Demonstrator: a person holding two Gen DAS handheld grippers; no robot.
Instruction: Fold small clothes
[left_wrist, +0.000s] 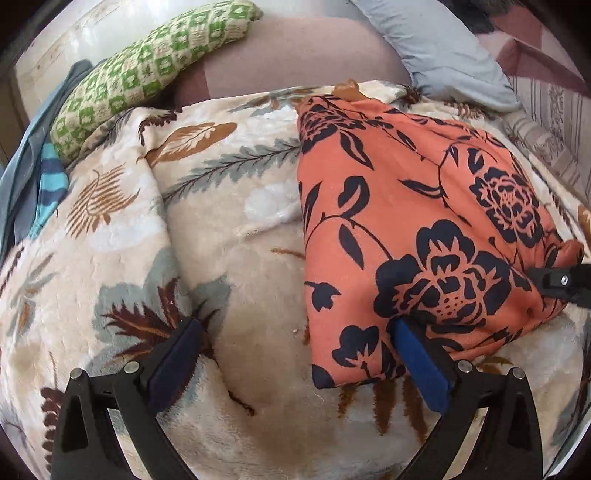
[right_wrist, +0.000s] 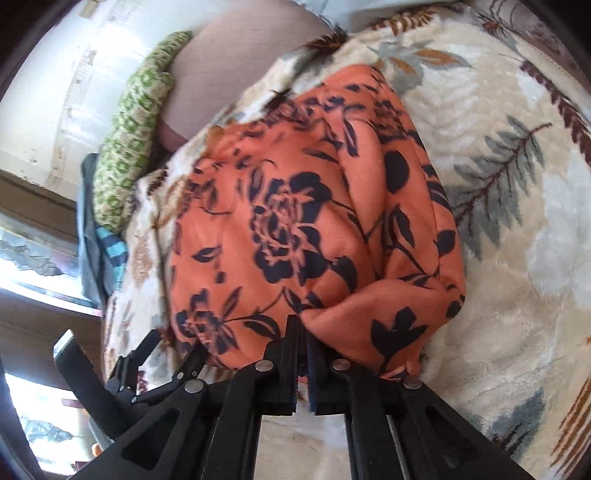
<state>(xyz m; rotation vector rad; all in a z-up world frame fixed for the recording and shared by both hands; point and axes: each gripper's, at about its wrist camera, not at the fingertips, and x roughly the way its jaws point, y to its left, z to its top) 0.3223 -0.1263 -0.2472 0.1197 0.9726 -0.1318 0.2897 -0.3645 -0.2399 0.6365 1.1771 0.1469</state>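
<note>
An orange garment with a black flower print (left_wrist: 406, 206) lies folded on a cream plush blanket (left_wrist: 229, 258). My left gripper (left_wrist: 295, 332) is open just above the blanket. Its left finger is over bare blanket, and its right fingertip (left_wrist: 406, 332) rests at the garment's near edge, so the garment's near left corner sits between the fingers, not pinched. My right gripper (right_wrist: 301, 325) is shut on a bunched near edge of the garment (right_wrist: 295, 206). In the left wrist view the right gripper (left_wrist: 554, 282) shows at the garment's right corner.
A green-and-white knitted cloth (left_wrist: 147, 74) and a blue striped cloth (left_wrist: 48, 192) lie at the blanket's far left. A grey pillow (left_wrist: 443, 48) sits at the back right, with a brown sheet (left_wrist: 295, 55) behind the blanket. Bare blanket spreads left of the garment.
</note>
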